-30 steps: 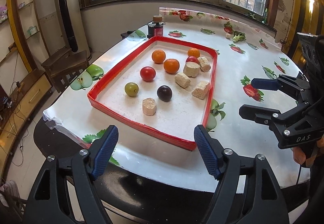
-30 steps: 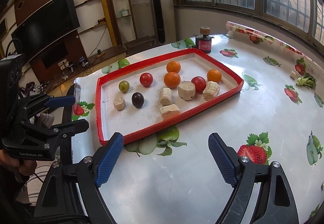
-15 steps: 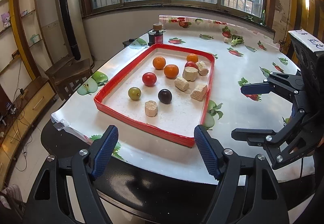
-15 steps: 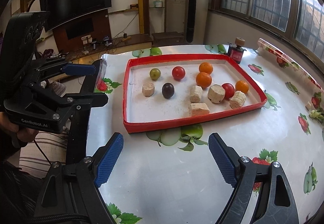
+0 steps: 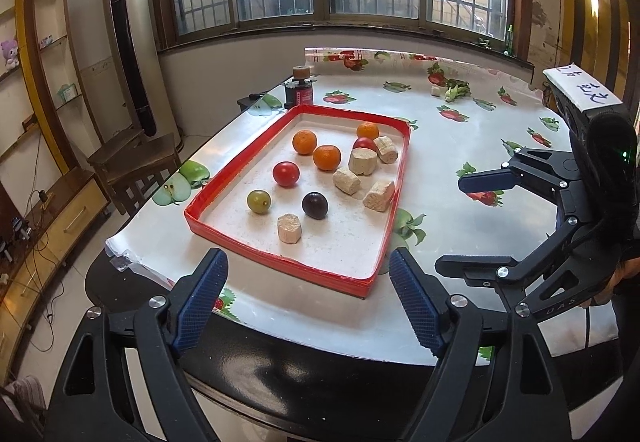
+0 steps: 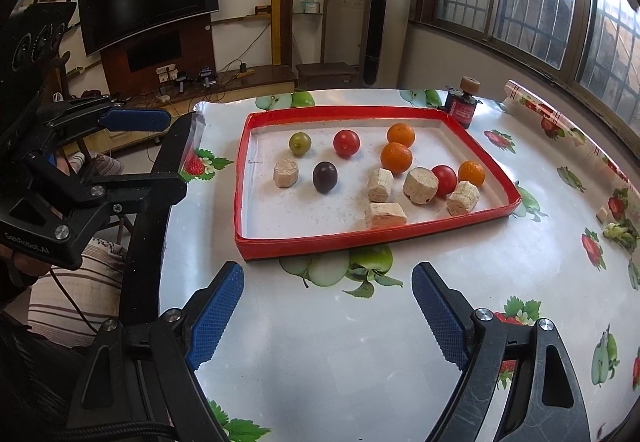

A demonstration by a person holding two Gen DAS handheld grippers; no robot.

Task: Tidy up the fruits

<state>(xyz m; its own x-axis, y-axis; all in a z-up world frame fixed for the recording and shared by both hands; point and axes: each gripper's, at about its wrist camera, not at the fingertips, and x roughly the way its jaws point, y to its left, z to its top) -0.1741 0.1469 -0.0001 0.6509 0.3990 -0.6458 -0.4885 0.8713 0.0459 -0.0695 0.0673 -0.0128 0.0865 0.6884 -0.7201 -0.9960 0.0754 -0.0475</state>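
A red-rimmed tray (image 5: 224,178) (image 6: 360,238) on the table holds three oranges (image 5: 305,142) (image 6: 396,157), two red tomatoes (image 5: 286,174) (image 6: 346,142), a green fruit (image 5: 258,200) (image 6: 300,143), a dark plum (image 5: 315,205) (image 6: 325,176) and several beige cork-like chunks (image 5: 289,228) (image 6: 385,215). My left gripper (image 5: 308,298) is open and empty, off the table's near edge in front of the tray. My right gripper (image 6: 328,312) is open and empty above the tablecloth beside the tray's long side. Each gripper shows in the other's view (image 5: 476,222) (image 6: 160,154).
A small dark bottle with a cork top (image 5: 300,90) (image 6: 464,102) stands just past the tray's far corner. A green vegetable piece (image 5: 452,90) (image 6: 618,232) lies on the fruit-print tablecloth. Wooden stools (image 5: 136,158) stand left of the table.
Both grippers have drawn back and up from the tray, so it looks smaller and farther. Both stay open. The fruits have not moved.
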